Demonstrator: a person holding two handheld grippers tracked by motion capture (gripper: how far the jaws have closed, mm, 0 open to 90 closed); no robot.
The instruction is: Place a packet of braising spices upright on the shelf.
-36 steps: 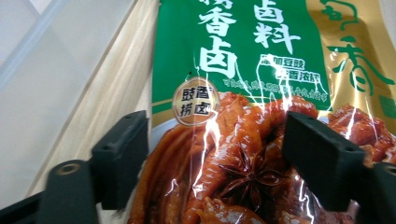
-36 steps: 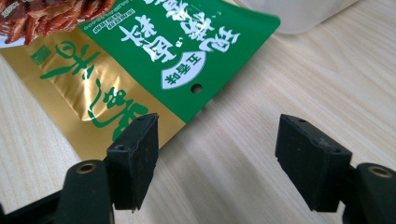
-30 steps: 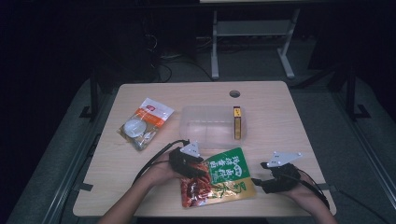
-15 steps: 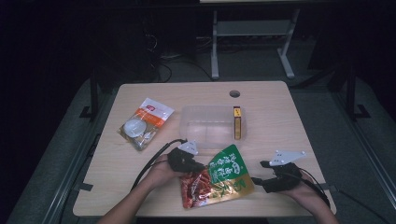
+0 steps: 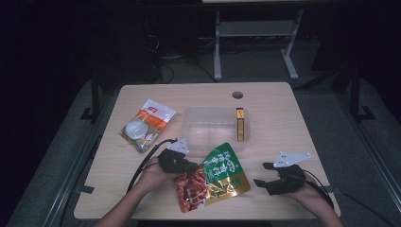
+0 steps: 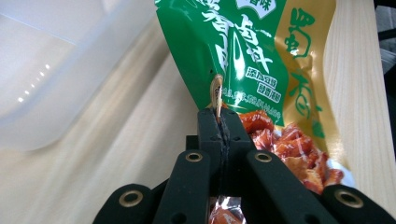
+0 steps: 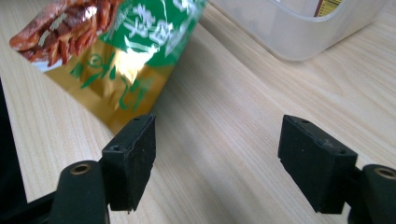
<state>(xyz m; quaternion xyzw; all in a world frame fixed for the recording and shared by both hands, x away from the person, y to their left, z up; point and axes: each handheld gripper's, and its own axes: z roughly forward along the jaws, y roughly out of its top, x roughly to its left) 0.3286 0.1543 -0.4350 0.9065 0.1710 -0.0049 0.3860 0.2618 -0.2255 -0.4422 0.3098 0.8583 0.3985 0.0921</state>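
**Thin edge grip on pouch; slip risk on the way to the tub**

Left gripper (image 6: 218, 122): jaws closed on the pouch (image 6: 261, 70), pinching only a narrow fold of its film edge. The high view shows the same gripper (image 5: 182, 164) at the pouch's left side, the pouch (image 5: 215, 177) tilted up on that side, its lower right part on or just above the counter (image 5: 283, 123). The pouch lies near the front edge, just in front of the tub (image 5: 210, 125).

Right gripper (image 7: 217, 140): jaws wide apart, holding nothing, hovering over bare counter just beside the pouch's gold corner (image 7: 116, 88). From above it (image 5: 265, 182) sits to the right of the pouch, apart from it.

Risks, as judged:
- The pinch takes film only. The contents weigh on the far side, so a lift could pull the edge out of the jaws or tear it.
- The pouch hangs loose and may swing. Its trailing corner could catch the tub's near wall (image 7: 280, 35) and push the tub back.
- The tub already holds a small box (image 5: 240, 124) against its right wall; a pouch dropped flat could land on it.

Not determinable:
- Depth of the film between the left jaws.
- Whether the pouch's lower edge touches the counter.
- The box label, cut off in the right gripper view.
- The bag (image 5: 147, 124) at left: contents unclear.
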